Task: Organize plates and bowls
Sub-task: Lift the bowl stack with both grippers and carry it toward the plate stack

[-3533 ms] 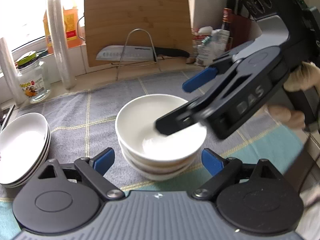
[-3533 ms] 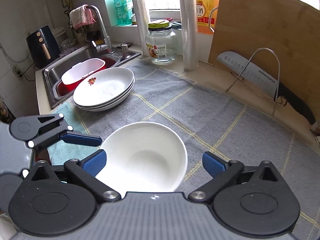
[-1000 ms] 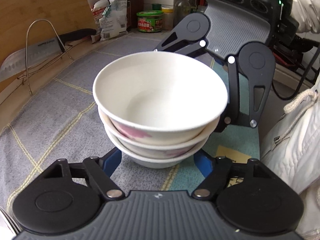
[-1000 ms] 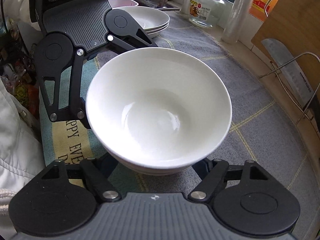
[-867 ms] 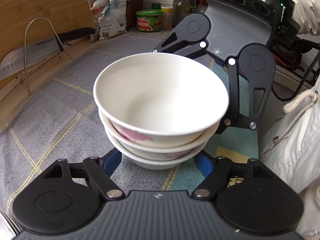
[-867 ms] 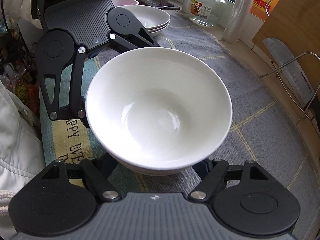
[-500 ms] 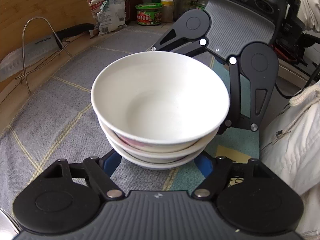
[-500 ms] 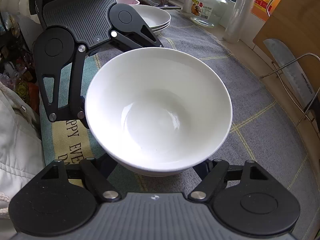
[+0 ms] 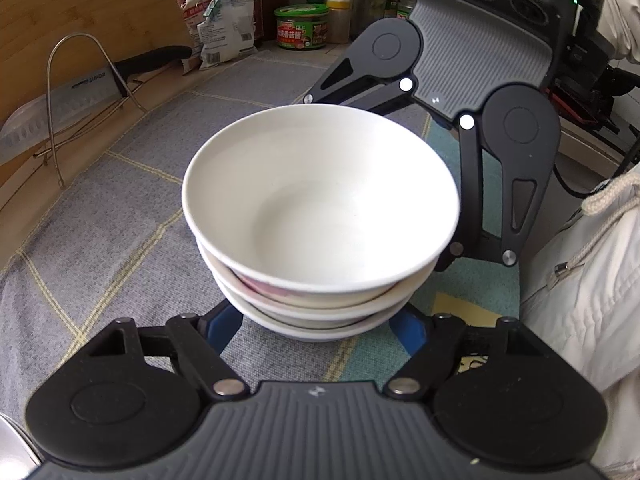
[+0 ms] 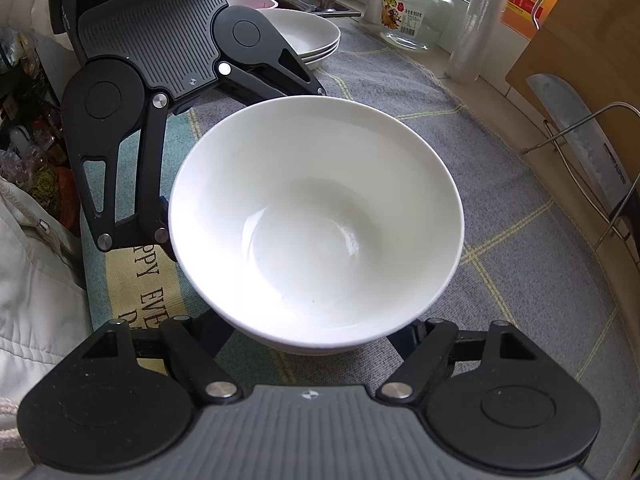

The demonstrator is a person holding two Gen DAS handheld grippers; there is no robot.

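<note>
A stack of bowls (image 9: pixel 320 216) is seen in the middle of both views, sitting on a grey cloth (image 9: pixel 120 216) that covers the worktop (image 9: pixel 24 216). The left hand-held gripper (image 9: pixel 316 322) is placed at the near side of the stack, with its blue fingers (image 9: pixel 222 326) spread around the bottom bowl. The pads are hidden under the bowls, so it cannot be told if the stack is squeezed. The right hand-held gripper (image 10: pixel 308 334) is placed the same way from the other side, and its grip cannot be told either. In the right wrist view, a pile of plates (image 10: pixel 308 38) is seen far off at 12 o'clock, with a glass jar (image 10: pixel 416 12) at 1 o'clock. A knife (image 10: pixel 580 136) on a wire rack (image 10: pixel 576 128) is seen at 3 o'clock, in front of a wooden board (image 10: pixel 592 40).
</note>
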